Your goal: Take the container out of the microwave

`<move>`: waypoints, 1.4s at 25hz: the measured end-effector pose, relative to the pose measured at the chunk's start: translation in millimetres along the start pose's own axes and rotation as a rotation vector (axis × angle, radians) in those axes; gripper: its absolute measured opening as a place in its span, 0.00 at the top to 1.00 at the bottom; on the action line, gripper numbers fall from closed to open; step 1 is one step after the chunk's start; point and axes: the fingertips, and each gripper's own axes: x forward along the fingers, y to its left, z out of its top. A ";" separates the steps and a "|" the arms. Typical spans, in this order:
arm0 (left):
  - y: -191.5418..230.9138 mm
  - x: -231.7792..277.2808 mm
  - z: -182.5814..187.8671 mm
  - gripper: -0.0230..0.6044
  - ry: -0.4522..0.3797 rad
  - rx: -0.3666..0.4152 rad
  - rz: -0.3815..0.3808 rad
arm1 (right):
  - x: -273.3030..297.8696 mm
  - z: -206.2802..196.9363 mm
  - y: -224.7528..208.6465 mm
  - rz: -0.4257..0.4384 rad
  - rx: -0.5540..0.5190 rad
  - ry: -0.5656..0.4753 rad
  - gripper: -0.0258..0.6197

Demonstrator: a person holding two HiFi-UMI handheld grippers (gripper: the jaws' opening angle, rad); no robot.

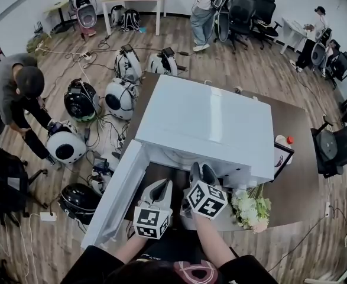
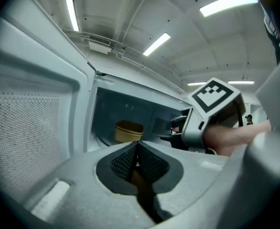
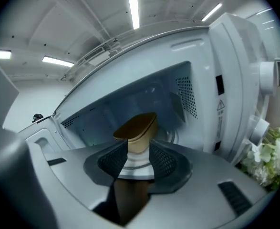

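Observation:
A white microwave (image 1: 203, 123) stands on a dark table (image 1: 291, 182), its door (image 1: 117, 194) swung open to the left. A tan round container (image 2: 129, 131) sits deep in the cavity; the head view hides it under the microwave's top. My right gripper (image 3: 137, 149) is at the cavity mouth with its jaws apart. The container (image 3: 137, 125) shows through the gap, further in and untouched by the pads. My left gripper (image 2: 136, 149) is shut on nothing in front of the opening, beside the door. In the head view the left gripper (image 1: 165, 185) is left of the right gripper (image 1: 201, 169).
A bunch of white flowers (image 1: 251, 209) lies on the table by the microwave's front right corner. The open door (image 2: 30, 128) walls off the left side. A small device with a red knob (image 1: 288, 139) sits to the microwave's right. People, chairs and gear stand around the room.

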 end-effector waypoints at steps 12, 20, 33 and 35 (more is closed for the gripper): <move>12.3 -3.0 -14.2 0.95 0.031 -0.027 -0.036 | 53.9 17.9 4.1 -0.098 0.002 -0.029 0.67; 10.7 -6.4 -18.9 0.95 0.049 -0.033 -0.092 | 75.9 23.8 8.3 -0.106 -0.048 -0.054 0.65; 4.0 -5.6 -12.2 0.95 0.031 -0.030 -0.137 | 86.4 4.3 -4.1 -0.179 -0.044 0.027 0.64; 2.1 -5.9 -11.8 0.95 0.032 -0.023 -0.141 | 85.1 2.8 -3.5 -0.172 -0.025 0.035 0.65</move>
